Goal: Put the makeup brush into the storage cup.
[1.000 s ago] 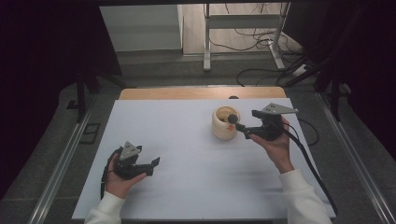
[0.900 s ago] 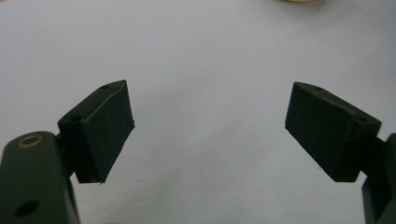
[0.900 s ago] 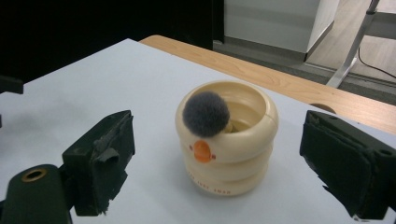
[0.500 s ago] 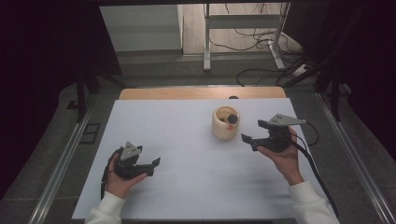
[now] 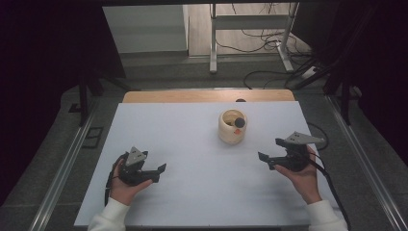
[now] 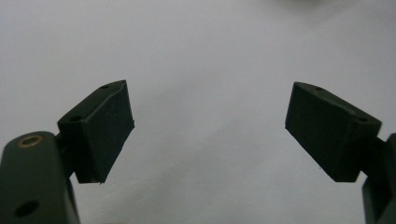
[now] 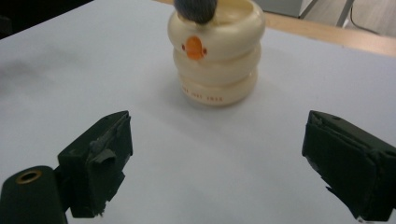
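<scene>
White tabletop (image 5: 192, 144), dim room behind. Cream ribbed cup (image 5: 232, 127) mid-table, dark ball (image 5: 239, 122) inside. Right gripper (image 5: 271, 158) near cup, jaws wide apart, empty. Left gripper (image 5: 156, 172) well apart, spread wide, empty. Risk: careless reach likely tips cup.

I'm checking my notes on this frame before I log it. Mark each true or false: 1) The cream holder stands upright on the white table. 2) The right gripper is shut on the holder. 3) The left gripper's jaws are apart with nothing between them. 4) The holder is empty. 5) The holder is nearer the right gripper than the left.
1) True: the cream holder stands upright on the white table.
2) False: the right gripper is open and apart from the holder.
3) True: the left gripper is open over bare table.
4) False: a dark brush head sticks out of its top.
5) True.
</scene>
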Demonstrator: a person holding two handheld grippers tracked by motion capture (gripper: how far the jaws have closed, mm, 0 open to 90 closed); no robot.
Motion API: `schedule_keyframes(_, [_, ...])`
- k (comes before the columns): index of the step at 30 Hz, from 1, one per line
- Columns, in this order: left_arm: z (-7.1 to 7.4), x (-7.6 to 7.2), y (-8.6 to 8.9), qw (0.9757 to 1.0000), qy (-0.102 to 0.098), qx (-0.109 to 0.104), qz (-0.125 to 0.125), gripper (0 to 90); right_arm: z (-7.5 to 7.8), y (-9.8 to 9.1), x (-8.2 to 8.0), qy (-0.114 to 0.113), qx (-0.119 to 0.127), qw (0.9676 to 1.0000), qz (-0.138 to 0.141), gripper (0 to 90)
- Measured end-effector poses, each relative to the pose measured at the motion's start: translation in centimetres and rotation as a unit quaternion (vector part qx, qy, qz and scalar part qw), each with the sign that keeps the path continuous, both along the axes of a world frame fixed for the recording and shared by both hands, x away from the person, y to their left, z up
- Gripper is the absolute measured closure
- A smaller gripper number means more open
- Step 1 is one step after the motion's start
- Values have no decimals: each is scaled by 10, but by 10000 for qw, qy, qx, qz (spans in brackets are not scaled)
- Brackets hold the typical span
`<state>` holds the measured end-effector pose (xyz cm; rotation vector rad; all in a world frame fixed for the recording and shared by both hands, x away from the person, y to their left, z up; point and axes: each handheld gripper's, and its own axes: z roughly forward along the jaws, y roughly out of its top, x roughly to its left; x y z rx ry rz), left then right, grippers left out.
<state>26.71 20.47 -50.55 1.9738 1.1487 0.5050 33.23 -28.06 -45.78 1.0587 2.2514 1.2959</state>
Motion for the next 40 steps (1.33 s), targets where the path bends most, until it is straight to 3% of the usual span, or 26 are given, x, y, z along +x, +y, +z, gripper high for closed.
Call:
schedule_keyframes(5, [-2, -1, -1, 10000, 17, 1, -17, 154, -13, -12, -8, 174, -48, 9998, -126, 89])
schedule_keyframes(9, [-4, -3, 0, 10000, 38, 31, -16, 154, -20, -18, -15, 187, -74, 9996, -197, 93])
schedule_keyframes(19, [-6, -2, -4, 9999, 64, 90, -75, 154, -37, -15, -17, 215, -256, 9993, -146, 88])
schedule_keyframes(30, [-6, -2, -2, 9999, 65, 71, -42, 154, -38, -16, -17, 147, -385, 9991, -117, 103])
schedule_keyframes(40, [-5, -1, 0, 10000, 70, 11, 5, 154, -38, -17, -15, 173, -288, 9994, -89, 104])
